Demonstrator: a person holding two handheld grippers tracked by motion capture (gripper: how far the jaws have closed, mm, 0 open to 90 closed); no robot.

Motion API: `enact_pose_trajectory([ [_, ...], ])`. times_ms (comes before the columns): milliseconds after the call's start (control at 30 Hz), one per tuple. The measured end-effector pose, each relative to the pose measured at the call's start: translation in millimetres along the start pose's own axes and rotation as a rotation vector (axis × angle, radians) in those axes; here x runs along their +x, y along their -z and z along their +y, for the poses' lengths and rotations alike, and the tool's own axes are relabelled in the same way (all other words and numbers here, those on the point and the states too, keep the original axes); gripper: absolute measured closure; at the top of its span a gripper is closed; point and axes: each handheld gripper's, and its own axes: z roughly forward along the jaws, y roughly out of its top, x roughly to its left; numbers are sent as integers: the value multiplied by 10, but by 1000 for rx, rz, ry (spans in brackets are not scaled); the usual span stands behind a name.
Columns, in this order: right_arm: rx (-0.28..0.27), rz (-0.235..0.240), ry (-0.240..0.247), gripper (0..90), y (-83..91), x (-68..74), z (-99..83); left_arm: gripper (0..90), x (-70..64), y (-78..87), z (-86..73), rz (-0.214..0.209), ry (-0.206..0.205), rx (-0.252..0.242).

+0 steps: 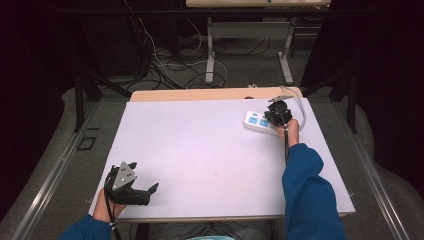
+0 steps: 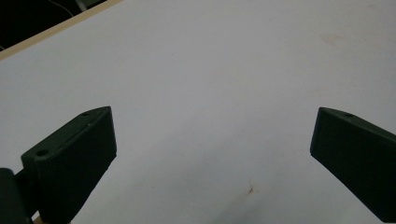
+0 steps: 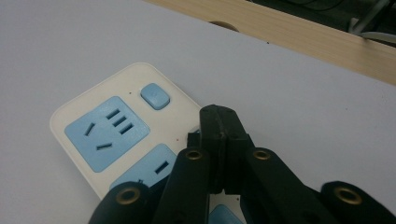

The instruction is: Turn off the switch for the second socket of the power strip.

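A white power strip [image 1: 255, 121] with blue sockets lies at the far right of the white table top [image 1: 200, 150]. My right gripper [image 1: 278, 112] hovers right over its near end. In the right gripper view the black jaws [image 3: 223, 116] are pressed together, tips just above the strip [image 3: 107, 130], beside its blue switch button [image 3: 155, 95]; I see nothing held between them. My left gripper [image 1: 143, 175] rests at the front left corner of the table, open. In the left gripper view its jaws [image 2: 212, 135] stand wide apart over bare white surface.
The strip's white cable [image 1: 300, 107] runs off the far right corner. A wooden table edge [image 1: 200, 94] borders the white sheet at the back. Beyond it are a metal desk frame [image 1: 210, 55] and loose floor cables [image 1: 165, 65].
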Motion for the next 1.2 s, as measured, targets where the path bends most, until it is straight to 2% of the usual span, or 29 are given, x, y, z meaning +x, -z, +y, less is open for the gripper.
enact_pose_trajectory([
  [367,0,2,12,900,6,-11,-1,4,-6,-6,-1,0,-4,-1],
  [733,4,5,0,900,11,-1,9,4,-6,-6,1,1,-6,-2],
  [800,-3,1,8,900,7,-11,11,4,-6,-6,1,1,-5,-1],
  [833,-23,-3,-3,893,28,-22,20,4,-5,-4,1,4,-6,-2],
  [867,-13,-2,-9,807,35,-31,31,4,-5,-3,2,-1,-4,0],
  [967,-13,-18,-30,638,35,-42,28,4,-3,0,3,-2,-4,2],
  [1000,-11,-8,-14,554,41,-54,27,4,-3,0,3,-3,-4,2],
  [1133,-17,4,-29,312,79,-44,51,4,-5,4,2,-4,-4,2],
  [1200,-24,19,-39,221,106,-53,61,4,-7,4,3,-1,-5,1],
])
